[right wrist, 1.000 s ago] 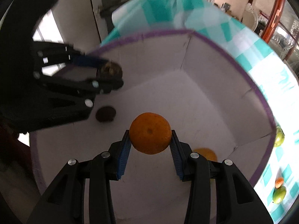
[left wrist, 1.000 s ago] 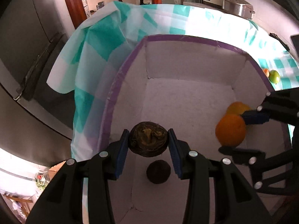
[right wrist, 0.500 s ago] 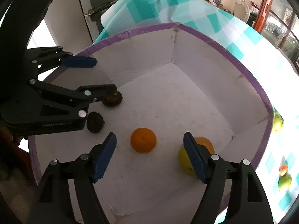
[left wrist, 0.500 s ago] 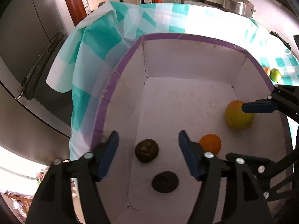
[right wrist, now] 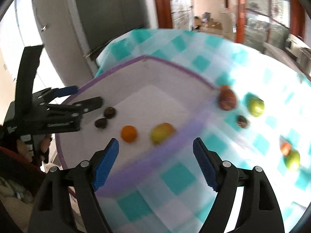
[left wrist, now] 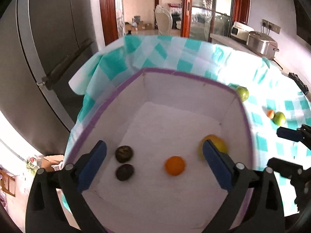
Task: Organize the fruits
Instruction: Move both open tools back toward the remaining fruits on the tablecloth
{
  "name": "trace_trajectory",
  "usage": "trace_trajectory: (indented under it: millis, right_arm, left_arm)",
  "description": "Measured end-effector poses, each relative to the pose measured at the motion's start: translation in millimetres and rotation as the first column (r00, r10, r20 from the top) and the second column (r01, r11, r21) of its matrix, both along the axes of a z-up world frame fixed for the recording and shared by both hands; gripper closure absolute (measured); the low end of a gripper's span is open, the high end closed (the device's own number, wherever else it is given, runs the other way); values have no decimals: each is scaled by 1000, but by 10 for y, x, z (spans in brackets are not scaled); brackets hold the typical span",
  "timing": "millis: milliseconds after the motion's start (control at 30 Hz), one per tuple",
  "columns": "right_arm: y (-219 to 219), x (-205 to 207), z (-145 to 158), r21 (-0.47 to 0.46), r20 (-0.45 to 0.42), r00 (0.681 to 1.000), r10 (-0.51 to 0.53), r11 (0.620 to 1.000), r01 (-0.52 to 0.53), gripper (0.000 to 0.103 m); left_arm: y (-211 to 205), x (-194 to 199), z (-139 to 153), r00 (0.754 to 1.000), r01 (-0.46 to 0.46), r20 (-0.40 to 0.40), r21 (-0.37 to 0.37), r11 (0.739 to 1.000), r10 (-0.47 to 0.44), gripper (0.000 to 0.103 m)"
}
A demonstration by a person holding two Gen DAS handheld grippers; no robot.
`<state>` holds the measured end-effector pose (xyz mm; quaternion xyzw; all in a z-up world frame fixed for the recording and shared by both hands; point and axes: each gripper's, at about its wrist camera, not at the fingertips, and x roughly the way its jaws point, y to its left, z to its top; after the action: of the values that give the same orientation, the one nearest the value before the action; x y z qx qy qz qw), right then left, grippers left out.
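Observation:
A white box with a purple rim (left wrist: 186,74) (right wrist: 175,66) stands on a teal checked tablecloth. Inside lie two dark brown fruits (left wrist: 124,153) (left wrist: 124,172), a small orange (left wrist: 174,165) (right wrist: 128,133) and a yellow-orange fruit (left wrist: 219,144) (right wrist: 161,133). My left gripper (left wrist: 153,167) is open and empty above the box's near end. My right gripper (right wrist: 155,163) is open and empty above the box's right rim; its blue pads show in the left wrist view (left wrist: 289,134). Green fruits (right wrist: 256,106) (right wrist: 292,159), a reddish-brown fruit (right wrist: 227,99) and a dark fruit (right wrist: 242,121) lie on the cloth.
A small orange-red fruit (right wrist: 285,148) lies beside the nearer green one. A grey fridge (left wrist: 48,48) stands left of the table. A steel pot (left wrist: 260,44) sits on the counter behind. The cloth hangs over the table's far left edge.
Both grippers opened and let go: the dark fruit and the orange now lie in the box. Both grippers have risen and drawn back; the right one swung right over the rim.

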<state>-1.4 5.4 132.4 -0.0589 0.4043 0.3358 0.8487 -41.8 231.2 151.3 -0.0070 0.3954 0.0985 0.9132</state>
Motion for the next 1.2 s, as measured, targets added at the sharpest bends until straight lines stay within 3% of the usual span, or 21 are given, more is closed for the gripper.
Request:
trace_trajectory:
  millis: [167,333,433,567,667,833,1033,1200]
  right_arm:
    - [-897,-24,-95,-15,-31,991,-133,991,132,26]
    - [-1552,-147,-273,-43,-69,977,-201,979,199,26]
    - [-1871,-185,-456,-62,-109,963,-245,969,240,26]
    - [-2259,-231,-733,-99,-186,928,-322,946,308,26]
    - [-2365,-194,-867,-103,-221,906,-361,932,347,26]
    - [-2385,-12,-944,-116,-216,895,-389,921,372,26]
    - [-2375,495,-952,-179,-143,893,-427,898,401,25]
    - [-2334,1101,-979,-290,-49,907,-419,875,389,19]
  left_arm:
    - [-726,-81,123,998,51,34,0,999,-51,2]
    - [-1599,-153,-9,985,174,2,7,985,-174,2]
    - [-2067,-219,-170,964,263,-47,21,965,-262,2]
    - [-2600,-350,-462,905,405,-165,47,913,-393,2]
    - [-2731,-367,-556,880,445,-209,54,894,-426,2]
    - [-2619,-214,-715,882,412,-261,27,911,-392,2]
    - [-2471,142,-852,876,401,-290,-3,916,-385,2]
    - [-2406,535,-974,867,401,-299,-61,914,-400,2]
